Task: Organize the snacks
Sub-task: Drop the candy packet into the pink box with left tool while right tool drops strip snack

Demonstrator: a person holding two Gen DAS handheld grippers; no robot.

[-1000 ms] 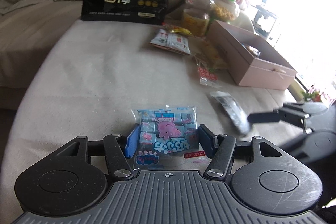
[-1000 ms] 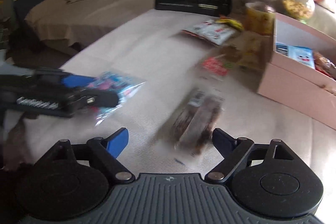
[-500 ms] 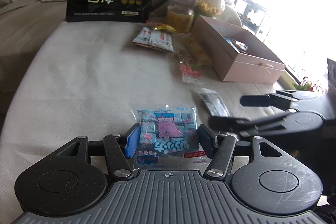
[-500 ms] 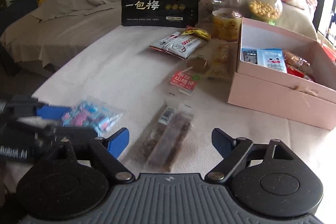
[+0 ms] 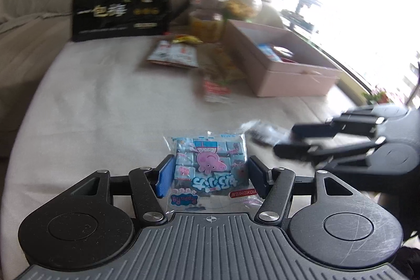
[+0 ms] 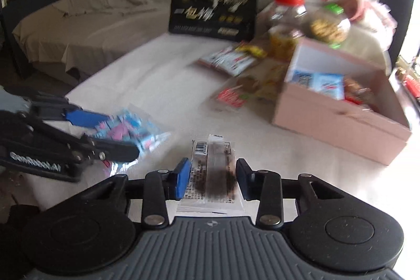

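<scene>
My left gripper [image 5: 209, 176] is shut on a blue packet of pig-print candies [image 5: 208, 162], held just above the cloth. It also shows in the right wrist view [image 6: 126, 129]. My right gripper [image 6: 213, 179] is shut on a clear packet with a dark snack bar [image 6: 211, 169], at the table's near side. In the left wrist view the right gripper [image 5: 302, 141] sits to the right, its packet [image 5: 262, 130] sticking out of it. An open pink box [image 6: 341, 112] with several snacks inside stands at the right.
A black snack bag [image 6: 214, 11] leans at the back. Two jars [image 6: 288, 15] stand behind the box. Several small packets [image 6: 228, 61] lie between the bag and the box, one of them red [image 6: 231, 97]. A sofa lies to the left.
My right gripper has closed its jaws on the dark snack bar packet, which lay loose between open fingers before. My left gripper keeps holding the candy packet. Both views have shifted.
</scene>
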